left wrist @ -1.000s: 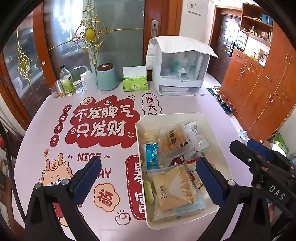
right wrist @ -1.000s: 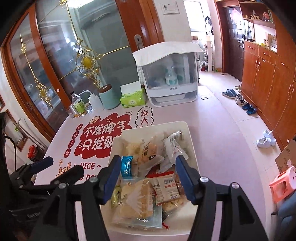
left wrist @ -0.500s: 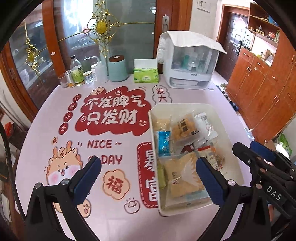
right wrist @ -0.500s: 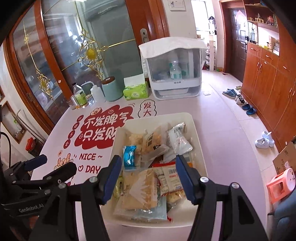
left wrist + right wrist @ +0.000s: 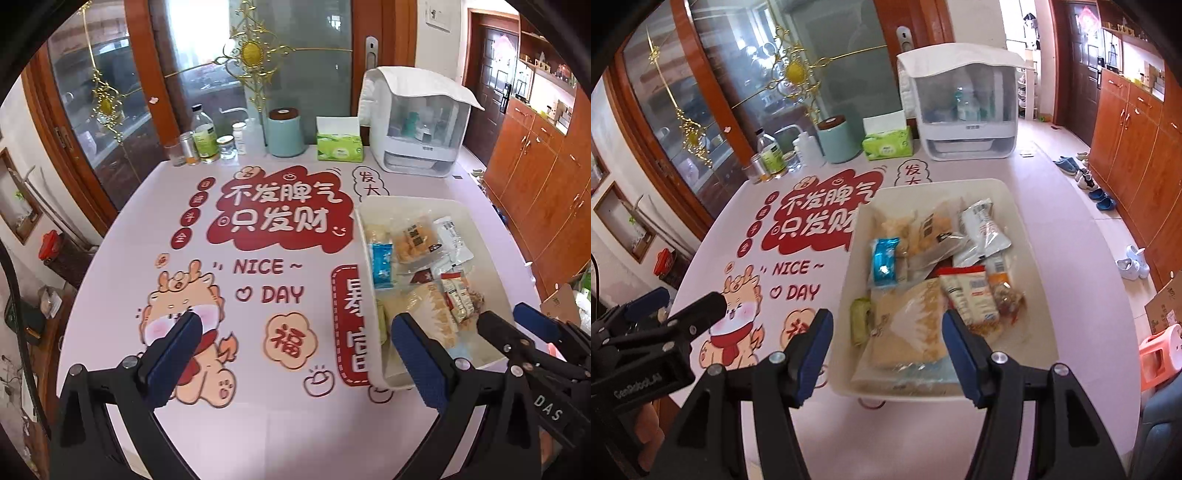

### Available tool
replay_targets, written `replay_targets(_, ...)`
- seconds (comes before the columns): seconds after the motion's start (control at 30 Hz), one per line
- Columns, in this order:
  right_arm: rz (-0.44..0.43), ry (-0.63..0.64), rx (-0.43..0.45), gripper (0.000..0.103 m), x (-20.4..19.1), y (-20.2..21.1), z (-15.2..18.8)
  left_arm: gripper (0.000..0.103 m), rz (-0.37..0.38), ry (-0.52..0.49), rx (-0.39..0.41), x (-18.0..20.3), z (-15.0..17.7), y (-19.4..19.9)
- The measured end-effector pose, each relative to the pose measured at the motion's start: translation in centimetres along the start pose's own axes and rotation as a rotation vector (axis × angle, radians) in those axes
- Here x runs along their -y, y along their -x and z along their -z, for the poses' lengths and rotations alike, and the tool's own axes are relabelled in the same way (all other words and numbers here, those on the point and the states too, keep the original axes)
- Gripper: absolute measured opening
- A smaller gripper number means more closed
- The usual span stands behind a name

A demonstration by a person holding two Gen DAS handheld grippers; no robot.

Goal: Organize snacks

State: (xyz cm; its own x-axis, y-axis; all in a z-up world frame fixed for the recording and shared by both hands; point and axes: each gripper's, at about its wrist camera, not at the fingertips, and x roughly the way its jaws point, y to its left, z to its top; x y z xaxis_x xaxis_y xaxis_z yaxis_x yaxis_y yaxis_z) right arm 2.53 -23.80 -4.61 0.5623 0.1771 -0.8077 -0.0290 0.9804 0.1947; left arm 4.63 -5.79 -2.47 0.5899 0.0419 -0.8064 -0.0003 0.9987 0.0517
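**Both grippers hover open near the snack tray**

The white tray [image 5: 1015, 206] of wrapped snacks sits on the right part of the printed tablecloth [image 5: 266, 221]. The right gripper [image 5: 886, 347] hangs over its near end, jaws wide and empty, above a large clear cracker packet [image 5: 908, 325] (a blue packet [image 5: 884, 262] lies farther back). The left gripper [image 5: 291, 350] gapes just as empty over the cloth.
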Motion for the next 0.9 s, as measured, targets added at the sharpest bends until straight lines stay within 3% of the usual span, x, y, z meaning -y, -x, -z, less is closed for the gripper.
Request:
replay_targets(0.43, 0.029, 0.007, 0.042, 0.065, -4.6, 2.9, 0.7, 0.102, 0.009, 0.003, 0.007, -2.7, 1.0, 1.9)
replay_targets(0.9, 0.057, 0.014, 0.065, 0.065, -6.4, 3.3, 1.0, 0.102, 0.007, -0.001, 0.002, -3.8, 1.3, 1.8)
